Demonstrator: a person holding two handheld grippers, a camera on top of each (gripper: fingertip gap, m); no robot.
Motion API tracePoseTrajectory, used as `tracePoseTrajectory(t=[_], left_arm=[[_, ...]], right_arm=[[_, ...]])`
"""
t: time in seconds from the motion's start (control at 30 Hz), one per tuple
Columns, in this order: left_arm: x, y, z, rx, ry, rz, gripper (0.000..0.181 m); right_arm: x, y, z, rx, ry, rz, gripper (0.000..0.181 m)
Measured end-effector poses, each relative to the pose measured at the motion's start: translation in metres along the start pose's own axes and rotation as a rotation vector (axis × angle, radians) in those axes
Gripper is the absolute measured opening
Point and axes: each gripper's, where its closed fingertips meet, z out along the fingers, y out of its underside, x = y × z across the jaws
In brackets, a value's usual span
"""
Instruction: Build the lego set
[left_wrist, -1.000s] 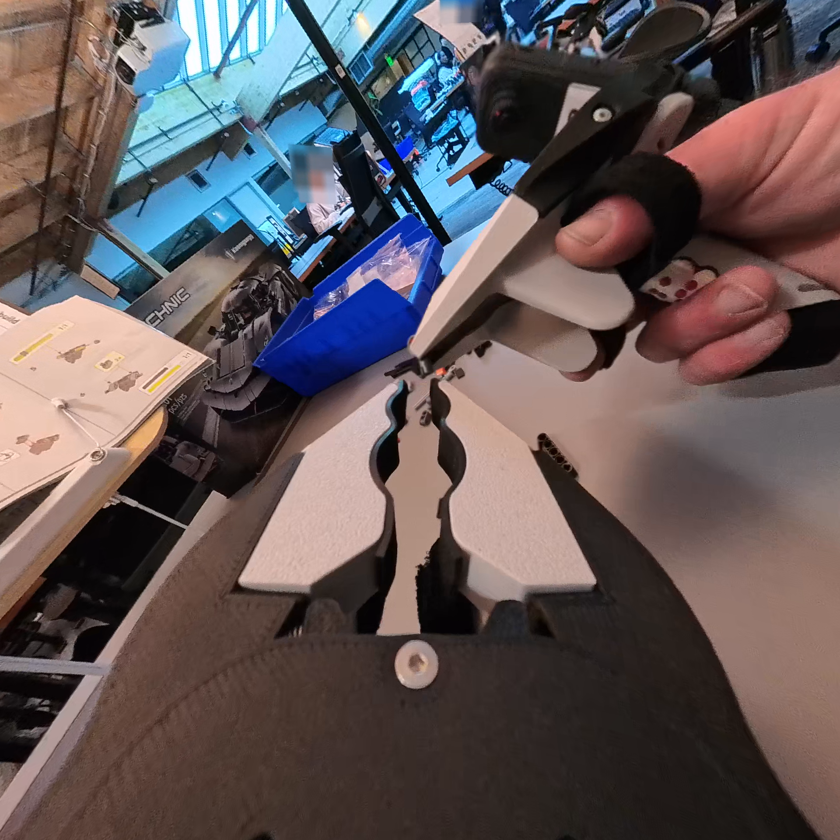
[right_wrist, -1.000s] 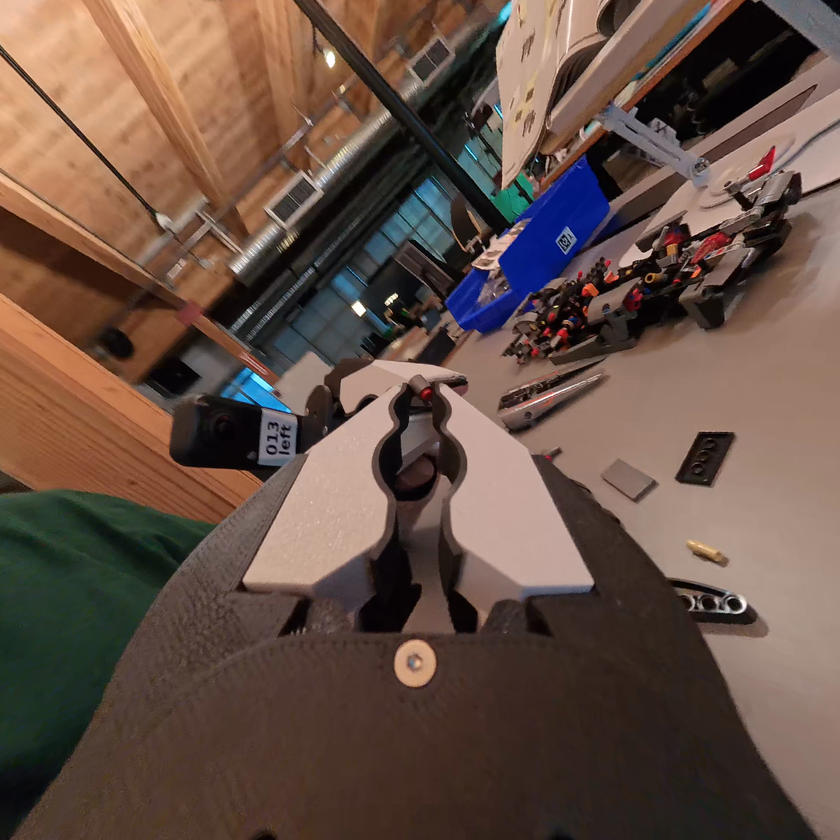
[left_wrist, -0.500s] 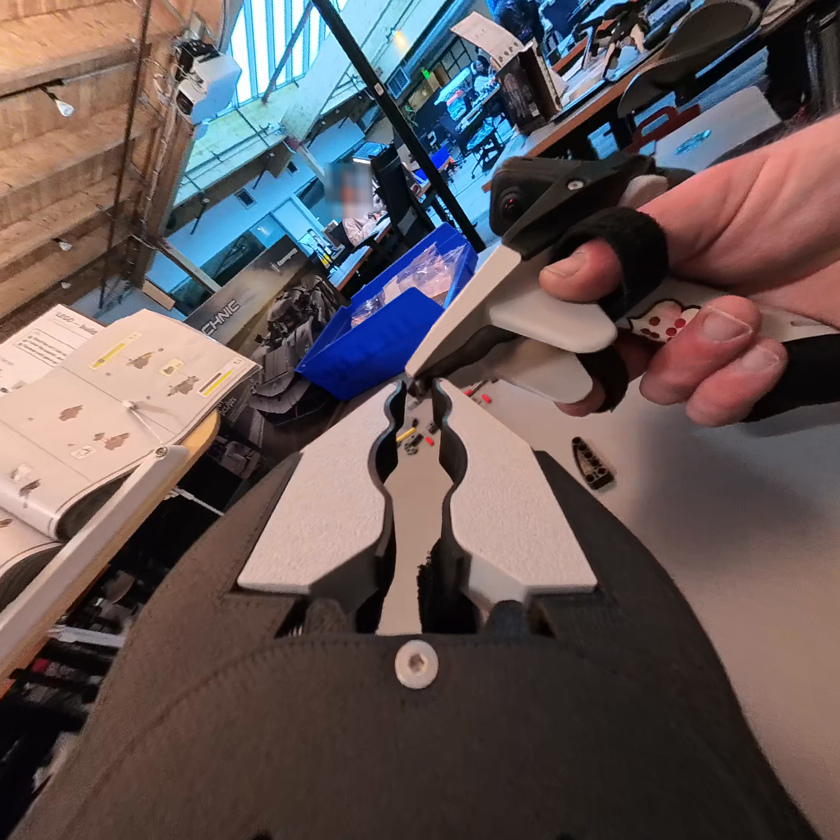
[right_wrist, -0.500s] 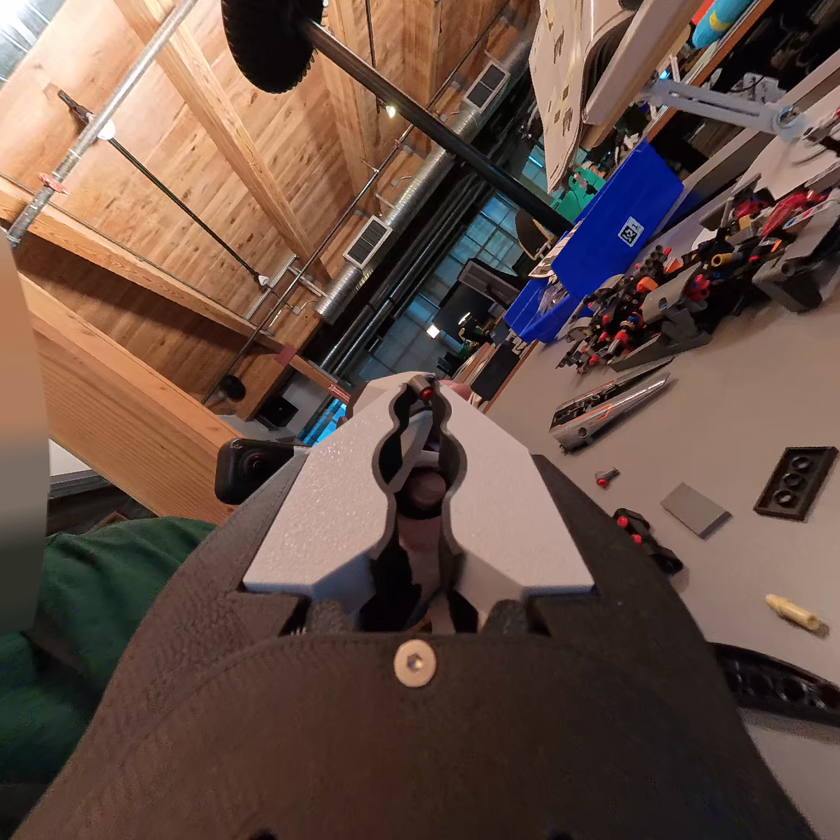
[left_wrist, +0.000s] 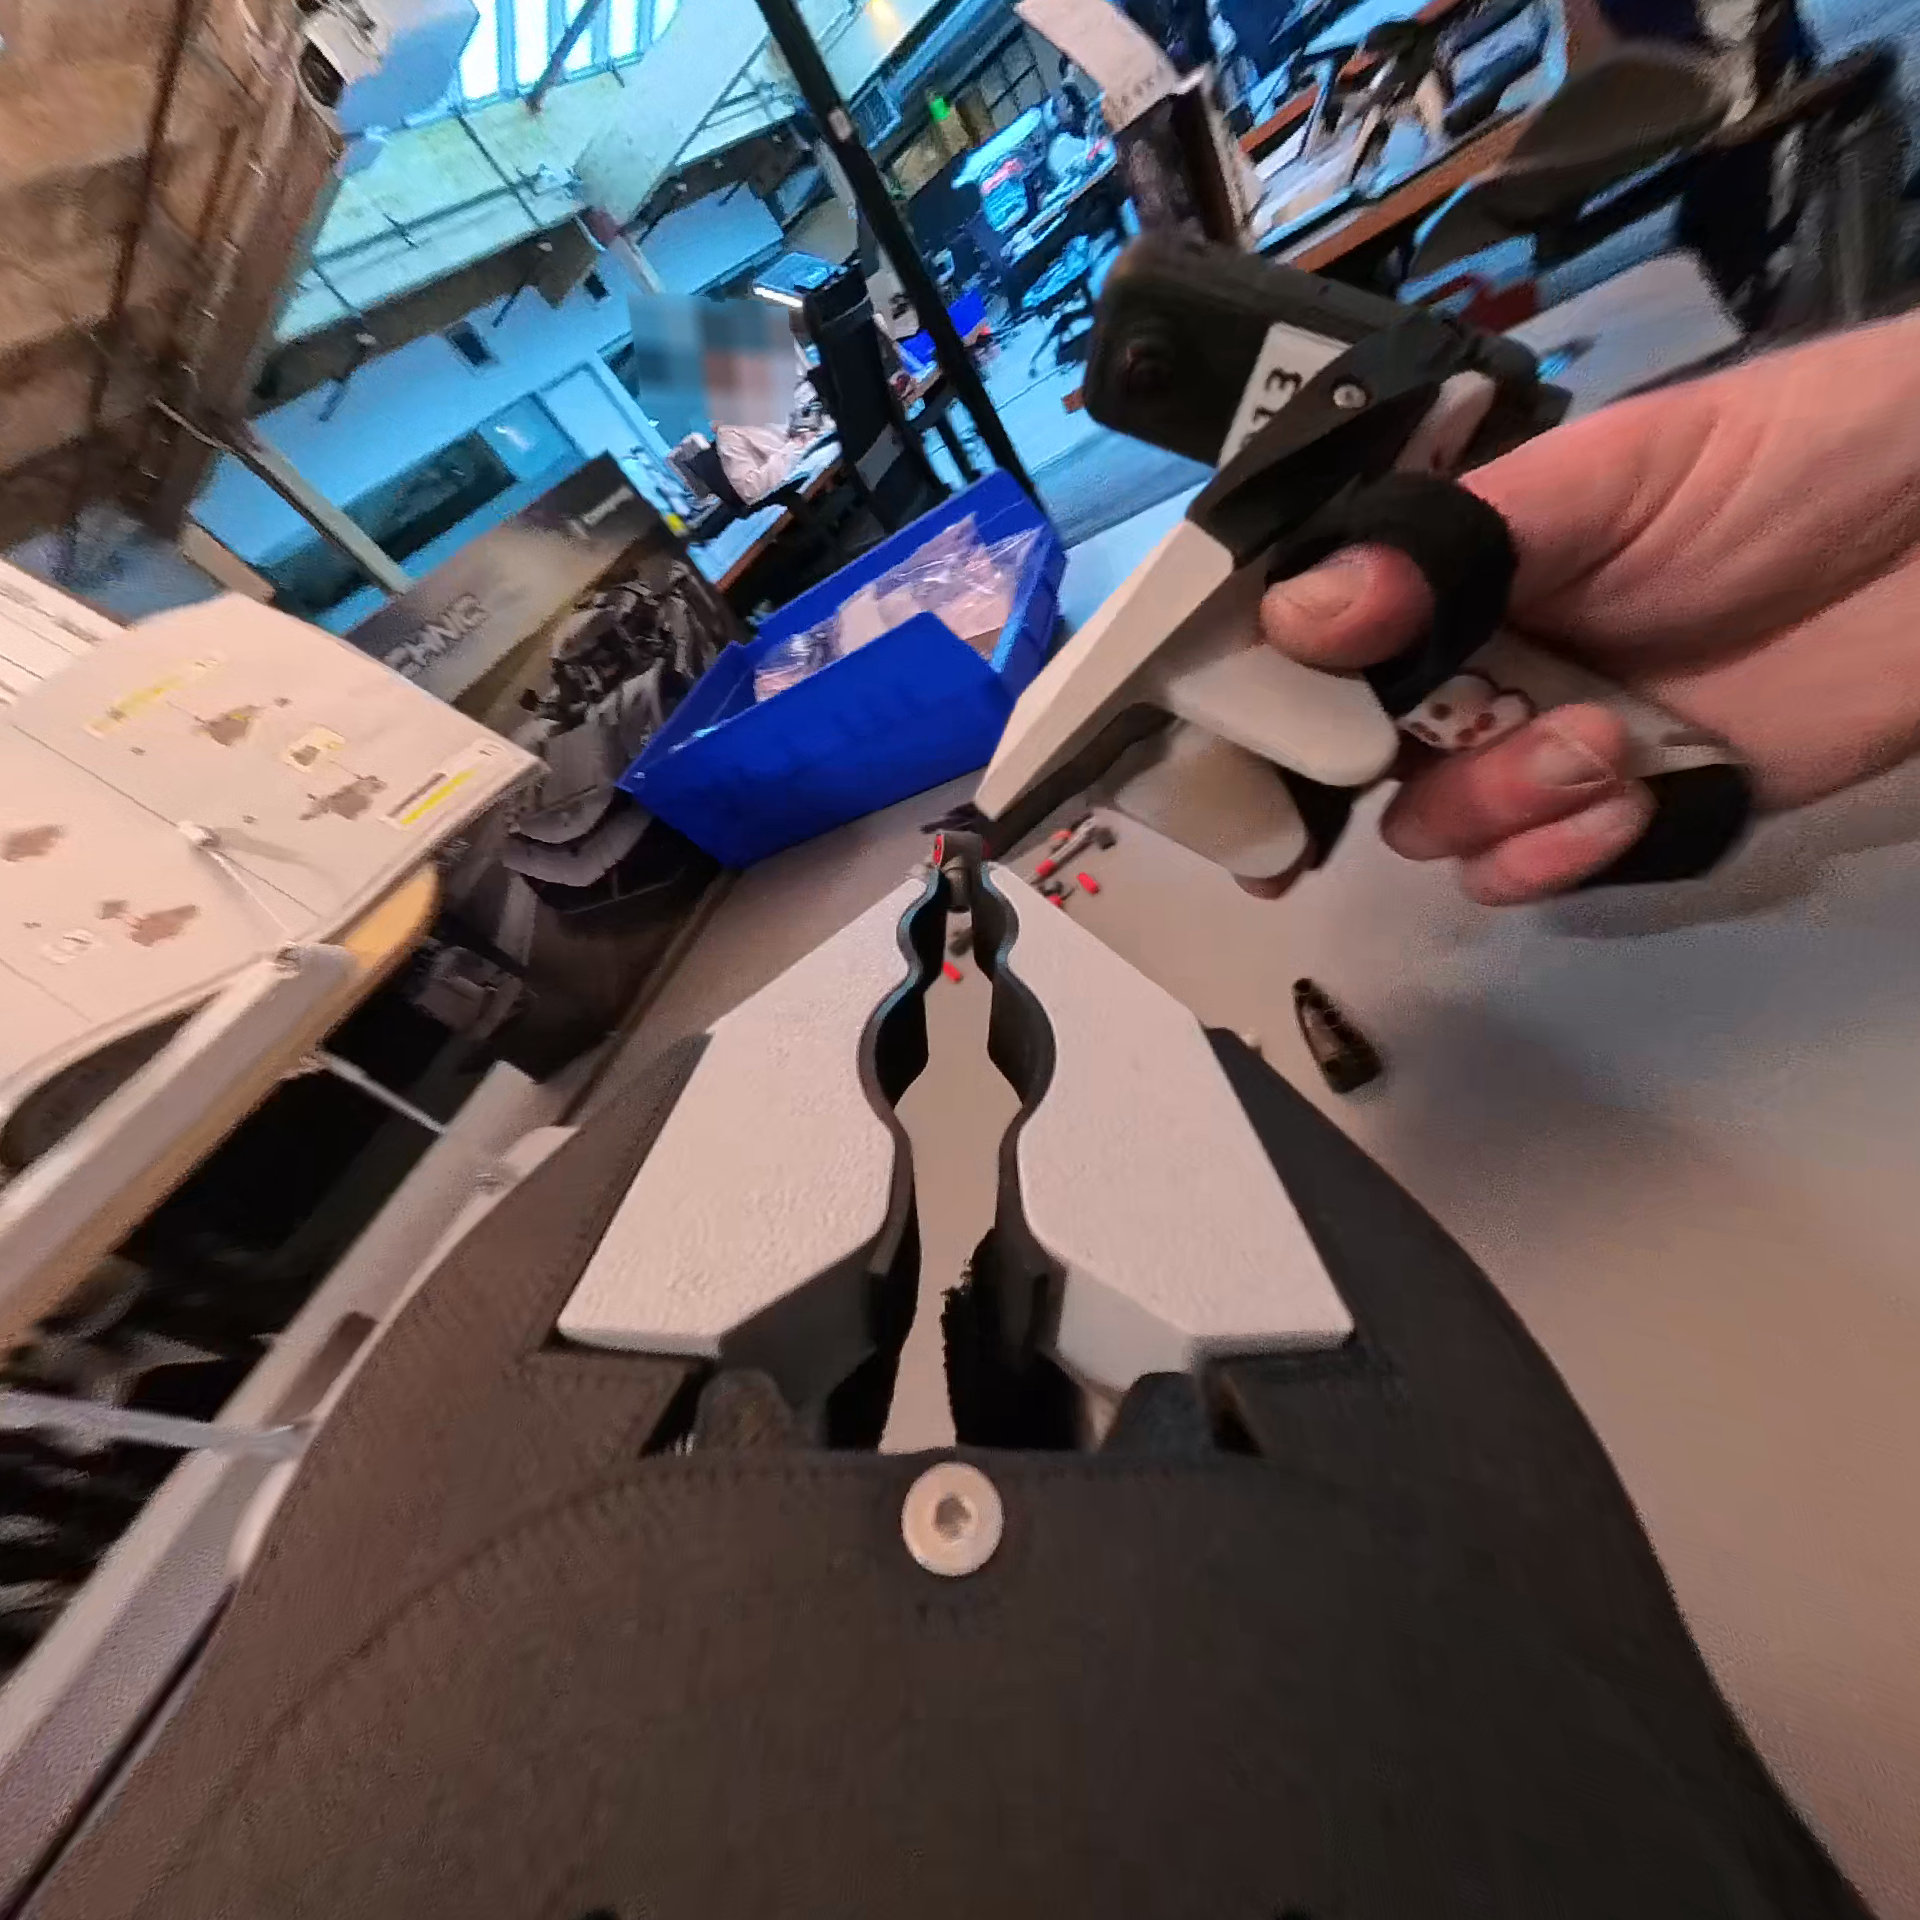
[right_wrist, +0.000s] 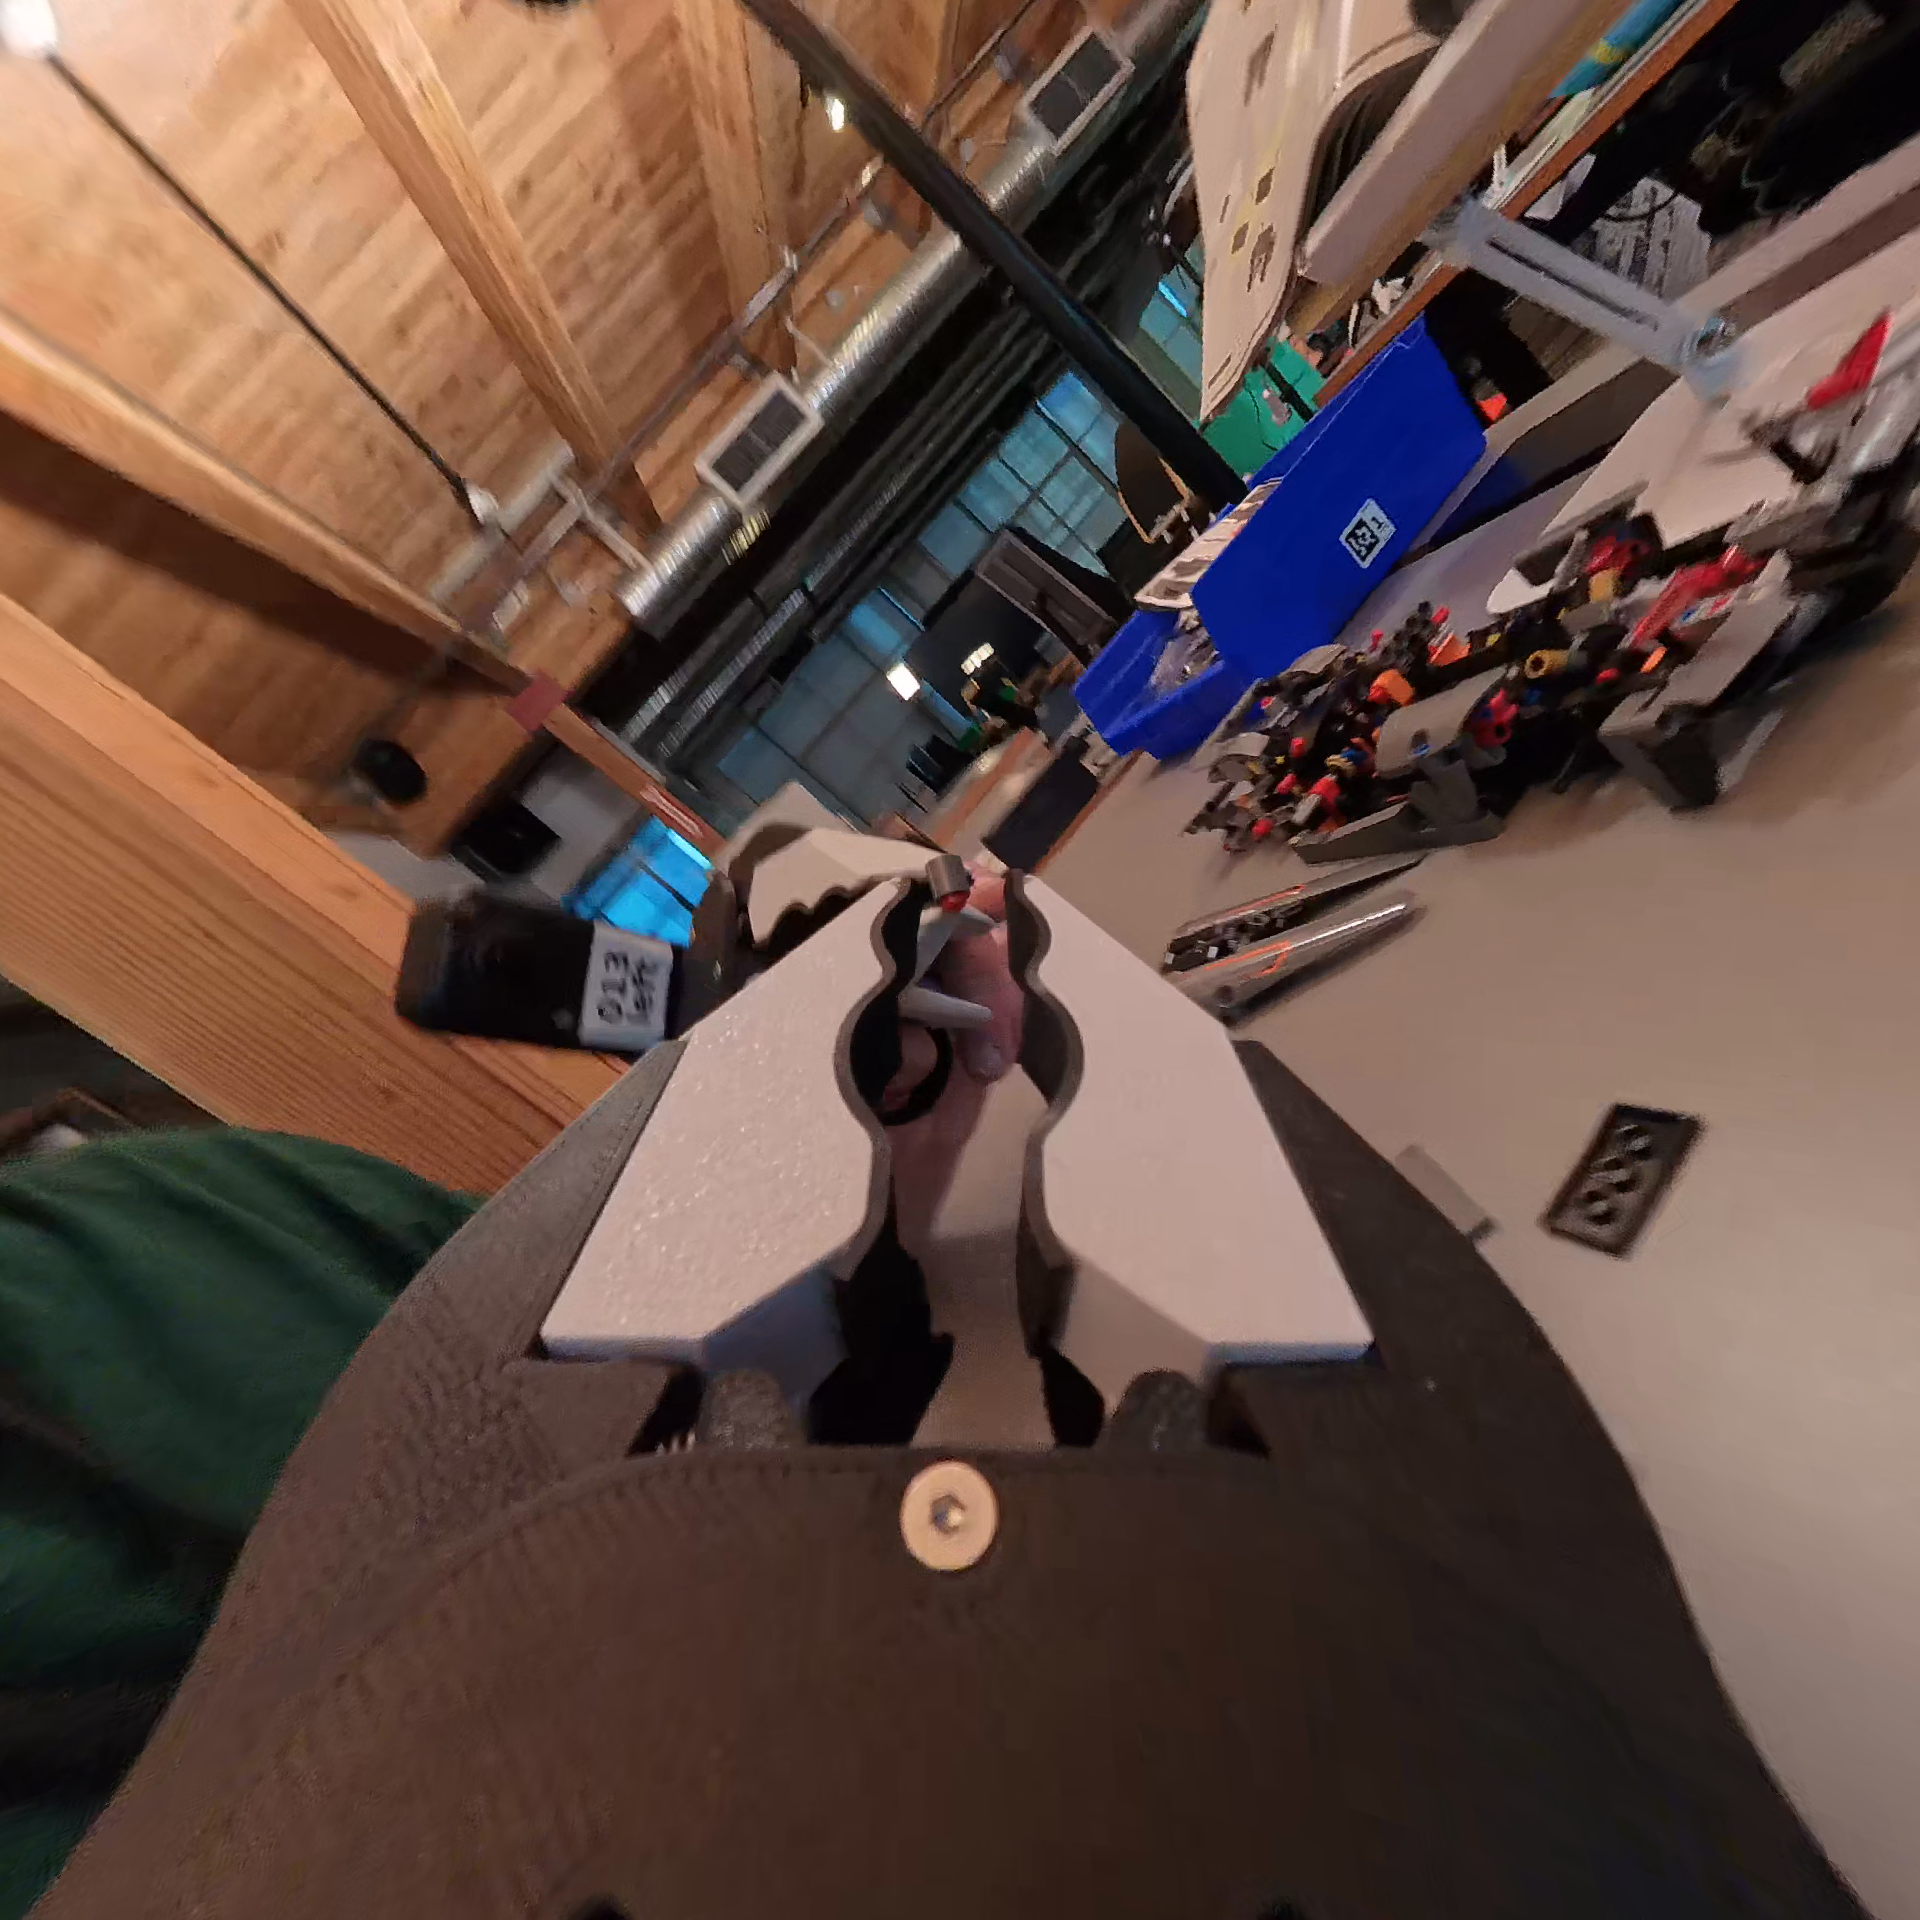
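My left gripper (left_wrist: 961, 883) is shut at its tips on a small dark grey piece with a red pin (left_wrist: 948, 847), held above the grey table. My right gripper (left_wrist: 985, 816), in a person's hand, meets it tip to tip from the upper right. In the right wrist view the same piece (right_wrist: 948, 881) sits between the tips of my right gripper (right_wrist: 961, 883). Those jaws stand slightly apart, with a gap beside the piece. The left gripper's fingers (right_wrist: 821, 862) show just behind. The partly built model (right_wrist: 1558, 707) lies farther off on the table.
A blue bin (left_wrist: 852, 717) with plastic bags stands at the back, beside the set's box (left_wrist: 540, 644). An open instruction booklet (left_wrist: 208, 790) is on a stand at the left. Loose red pins (left_wrist: 1070, 842), a black beam (left_wrist: 1335, 1049), a black holed plate (right_wrist: 1621, 1174) and a long silvery panel (right_wrist: 1299, 935) lie about. Both grippers' tips are close together, under 4 cm apart. The partly built model (right_wrist: 1558, 707) is about equally far from each gripper, around 20 centimeters.
My left jaws have closed a little onto the small piece. My right jaws have parted slightly. Both grippers have tilted, still tip to tip.
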Motion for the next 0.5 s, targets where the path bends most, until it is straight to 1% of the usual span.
tracePoseTrajectory(t=[0.07, 0.1, 0.17, 0.23, 0.3, 0.4, 0.43, 0.5], left_arm=[[0.003, 0.003, 0.001, 0.001, 0.084, -0.093, 0.003], [0.002, 0.002, 0.0, 0.017, 0.102, -0.129, 0.003], [0.011, 0.002, -0.001, 0.025, 0.209, -0.207, 0.003], [0.012, -0.002, -0.002, 0.052, 0.232, -0.224, 0.003], [0.018, -0.002, -0.003, 0.05, 0.281, -0.24, 0.003], [0.022, 0.003, -0.002, 0.024, 0.308, -0.231, 0.002], [0.023, 0.004, -0.002, 0.022, 0.313, -0.235, 0.002], [0.025, 0.004, -0.003, 0.022, 0.342, -0.253, 0.002]], right_arm=[[0.0, -0.002, -0.004, -0.086, 0.055, -0.199, 0.018], [-0.003, -0.003, -0.006, -0.13, 0.07, -0.317, 0.017], [-0.009, -0.004, -0.008, -0.233, 0.114, -0.56, 0.018], [-0.01, 0.001, -0.008, -0.359, 0.155, -0.764, 0.015], [-0.005, 0.008, -0.008, -0.484, 0.184, -0.936, 0.018], [-0.001, 0.016, -0.009, -0.599, 0.189, -1.095, 0.017], [0.0, 0.018, -0.009, -0.623, 0.184, -1.144, 0.013], [-0.001, 0.024, -0.01, -0.667, 0.167, -1.198, 0.012]])
